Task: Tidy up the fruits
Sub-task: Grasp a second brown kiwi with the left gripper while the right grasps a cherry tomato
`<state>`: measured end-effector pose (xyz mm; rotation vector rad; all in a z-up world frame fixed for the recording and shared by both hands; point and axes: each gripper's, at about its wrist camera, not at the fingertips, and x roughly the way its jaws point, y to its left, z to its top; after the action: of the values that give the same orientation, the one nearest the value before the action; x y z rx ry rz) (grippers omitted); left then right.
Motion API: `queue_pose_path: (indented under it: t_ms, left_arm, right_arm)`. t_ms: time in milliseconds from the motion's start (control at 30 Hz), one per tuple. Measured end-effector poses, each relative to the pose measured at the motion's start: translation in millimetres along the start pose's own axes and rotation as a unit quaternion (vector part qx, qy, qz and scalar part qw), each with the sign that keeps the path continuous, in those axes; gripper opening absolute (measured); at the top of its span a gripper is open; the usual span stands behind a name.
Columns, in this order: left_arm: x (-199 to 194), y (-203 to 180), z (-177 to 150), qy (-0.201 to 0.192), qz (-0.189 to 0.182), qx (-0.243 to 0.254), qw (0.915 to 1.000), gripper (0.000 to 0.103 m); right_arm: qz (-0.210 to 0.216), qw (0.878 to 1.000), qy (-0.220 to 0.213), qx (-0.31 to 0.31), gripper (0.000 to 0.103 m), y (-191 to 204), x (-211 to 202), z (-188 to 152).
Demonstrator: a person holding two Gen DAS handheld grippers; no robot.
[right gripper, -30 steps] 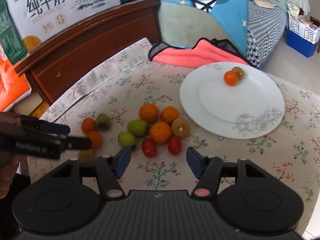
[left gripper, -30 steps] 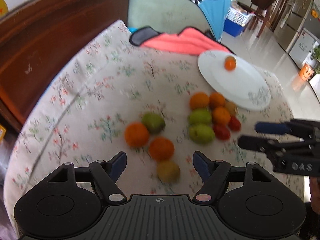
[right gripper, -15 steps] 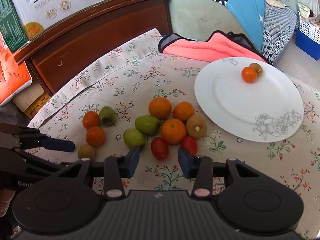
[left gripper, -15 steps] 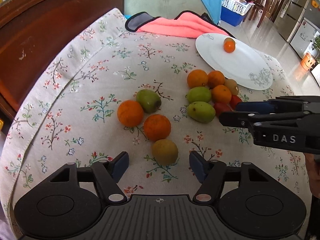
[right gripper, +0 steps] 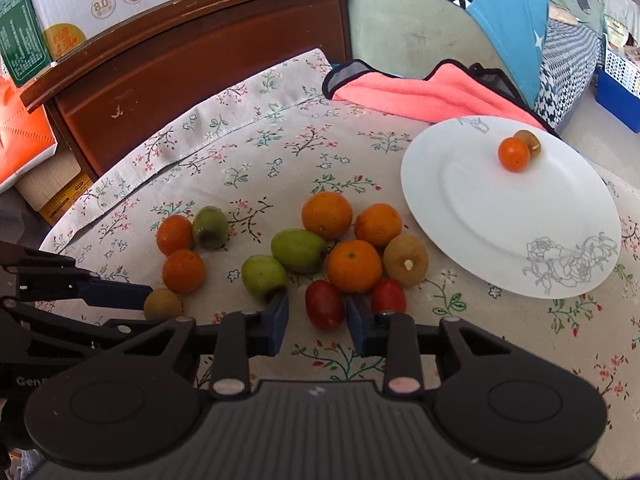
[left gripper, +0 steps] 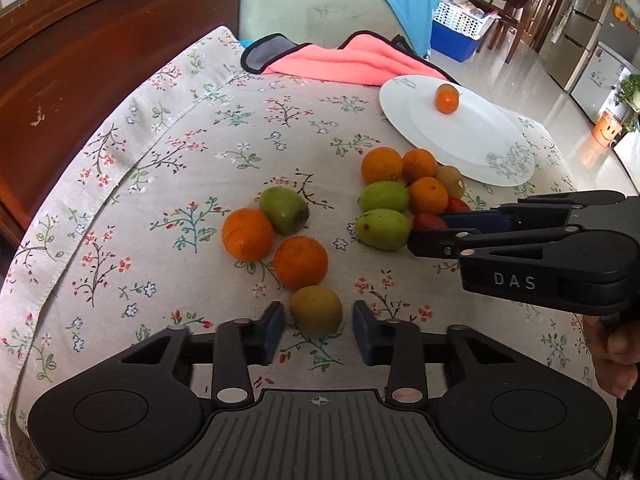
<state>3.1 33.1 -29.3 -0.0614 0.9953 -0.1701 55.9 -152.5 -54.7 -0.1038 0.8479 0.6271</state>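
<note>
The floral tabletop [right gripper: 256, 136] stretches ahead of my fingers. Well beyond my right fingers to the right, the white plate [right gripper: 472, 216] carries a small orange [right gripper: 513, 154] touching a brownish kiwi [right gripper: 530, 141]. My left gripper [left gripper: 318, 327] has its fingers spread on either side of a yellow-green kiwi [left gripper: 316, 310], not touching it. My right gripper [right gripper: 317, 319] has its fingers spread around a red tomato [right gripper: 325, 309], just beside a green fruit [right gripper: 264, 278].

Black plastic left tool [left gripper: 318, 330] with blue pads; right tool [left gripper: 430, 229] lettered "DAS".
</note>
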Motion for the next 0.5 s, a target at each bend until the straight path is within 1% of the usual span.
queue_pose_path:
  t_ms: [33,133,167,200,367,500]
  left_arm:
    - [0.0,-1.1,-0.4,-0.002,0.000,0.002,1.0000,0.025]
    - [-0.1,-3.9,-1.3,-0.005,-0.005,0.008,0.9999,0.025]
    - [-0.3,-4.4,-1.7,-0.005,-0.008,0.009,0.9999,0.025]
    - [-0.4,-5.0,-1.9,-0.006,-0.011,0.010,0.9999,0.025]
    - [-2.5,-5.4,-1.8,-0.009,-0.013,0.006,0.9999,0.025]
    - [-7.7,-4.5,0.6,-0.020,-0.013,0.001,0.9997,0.025]
  right_arm:
    - [-0.001,1.000,-0.001,-0.003,0.030,0.7,0.1,-0.4]
    - [0.001,1.000,-0.001,-0.002,0.028,0.8,-0.3,-1.2]
    - [0.002,1.000,-0.001,-0.002,0.023,0.7,-0.5,-1.2]
    - [0.003,1.000,-0.001,-0.002,0.020,0.7,-0.7,-1.2]
    - [0.009,1.000,0.002,-0.004,0.020,1.1,-2.0,-1.1]
    - [0.009,1.000,0.001,-0.001,0.020,-0.8,-3.8,-0.6]
